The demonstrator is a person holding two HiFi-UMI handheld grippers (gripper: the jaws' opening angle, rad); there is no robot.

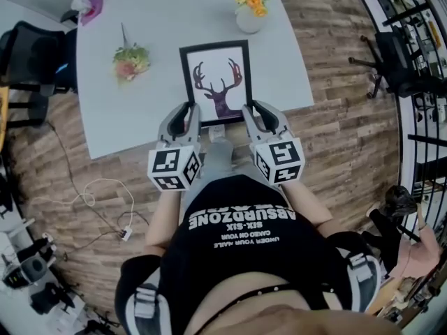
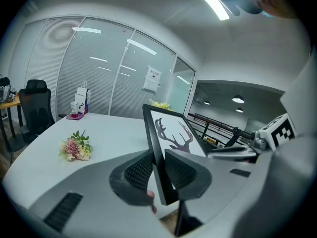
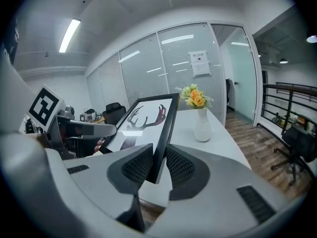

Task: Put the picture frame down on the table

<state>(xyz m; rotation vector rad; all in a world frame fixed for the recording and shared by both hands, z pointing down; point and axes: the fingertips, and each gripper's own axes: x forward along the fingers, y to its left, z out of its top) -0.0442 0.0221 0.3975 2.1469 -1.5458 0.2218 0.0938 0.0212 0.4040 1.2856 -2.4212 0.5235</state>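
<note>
Working outward from the picture frame [image 1: 218,82], which is the deer print in a black border. Well off to its left, a little posy [image 1: 130,60] lies flat on the grey bench [image 1: 140,117], clear of where the frame would land.

The left gripper [image 2: 159,170] has its fingers pinching the frame's left border near the bottom corner, with the ribbed pads on either face of the black edge. The frame itself is held over the near part of the bench and tipped up, top edge away from the person. I honestly can't tell whether any edge is touching the surface, because the head view flattens everything.

The right gripper [image 3: 157,165] mirrors this, with its fingers clamped on the right border down low. Gripping both side edges makes sense to me. It keeps the frame from twisting and leaves the glass untouched, and low holds should let the top be eased down flat.

Beyond the frame and a bit to its right, a white vase [image 1: 249,16] of yellow flowers stands near the bench's far edge. I'd say there's enough room that laying the frame down won't bump it.
</note>
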